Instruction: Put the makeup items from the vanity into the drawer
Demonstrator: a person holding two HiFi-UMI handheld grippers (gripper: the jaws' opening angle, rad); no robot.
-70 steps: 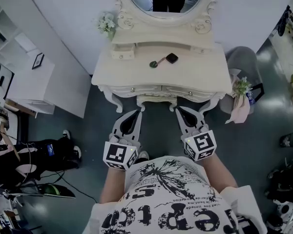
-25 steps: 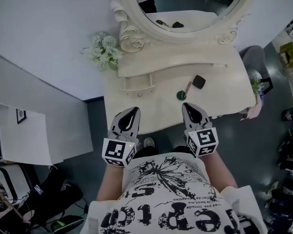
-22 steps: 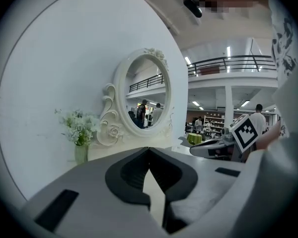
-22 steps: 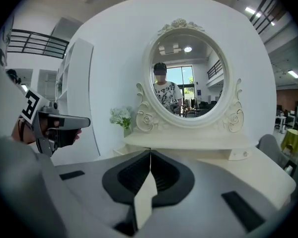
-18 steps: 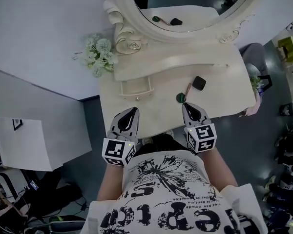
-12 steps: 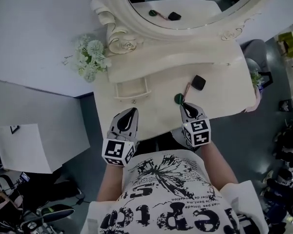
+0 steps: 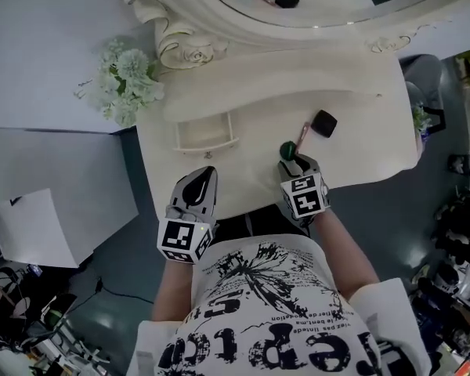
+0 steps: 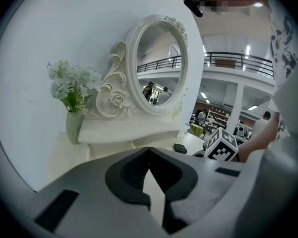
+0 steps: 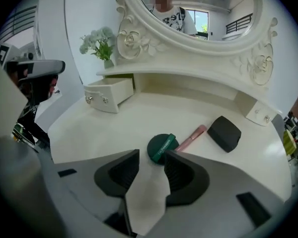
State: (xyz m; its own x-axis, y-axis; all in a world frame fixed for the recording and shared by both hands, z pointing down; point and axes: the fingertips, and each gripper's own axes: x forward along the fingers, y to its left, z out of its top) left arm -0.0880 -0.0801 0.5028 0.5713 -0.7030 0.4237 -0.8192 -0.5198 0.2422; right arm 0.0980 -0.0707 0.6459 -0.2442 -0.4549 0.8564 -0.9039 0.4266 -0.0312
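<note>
A: Right gripper [image 9: 151, 155], quick?
B: We see its jaws apart, just been opening, nothing between them. The green compact [image 9: 161, 148] lies on the vanity [image 9: 89, 128] just past the tips, at twelve o'clock.
A: Other makeup?
B: Pink tube [image 9: 191, 137] just beside the compact at two o'clock, black case [image 9: 224, 133] beyond it. We mark the small drawer [image 9: 107, 95] pulled open at ten o'clock.
A: Left gripper [image 8: 149, 150]?
B: Jaws together, empty.
</note>
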